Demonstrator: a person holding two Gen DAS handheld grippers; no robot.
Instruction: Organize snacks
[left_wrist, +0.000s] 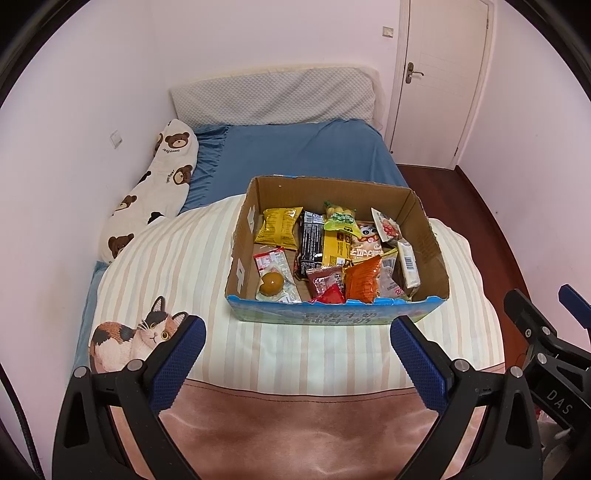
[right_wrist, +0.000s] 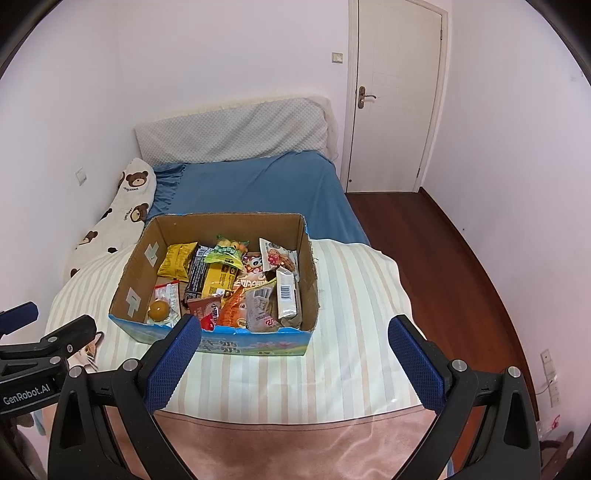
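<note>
An open cardboard box (left_wrist: 430, 240) with a blue printed front sits on a striped quilt (left_wrist: 177, 266) on the bed; it also shows in the right wrist view (right_wrist: 136, 277). It holds several snack packs: a yellow chip bag (left_wrist: 277, 227), a black bar pack (left_wrist: 310, 240), an orange bag (left_wrist: 364, 277), a round yellow snack in clear wrap (left_wrist: 271, 282). My left gripper (left_wrist: 297, 336) is open and empty, just short of the box front. My right gripper (right_wrist: 295, 338) is open and empty, near the box's front right corner.
A bear-print pillow (left_wrist: 162, 184) lies along the left wall. A grey pillow (left_wrist: 273, 98) stands at the bed head on a blue sheet (left_wrist: 303, 151). A pink blanket (left_wrist: 295, 424) covers the near edge. A white door (right_wrist: 395, 99) and wooden floor (right_wrist: 436, 251) are on the right.
</note>
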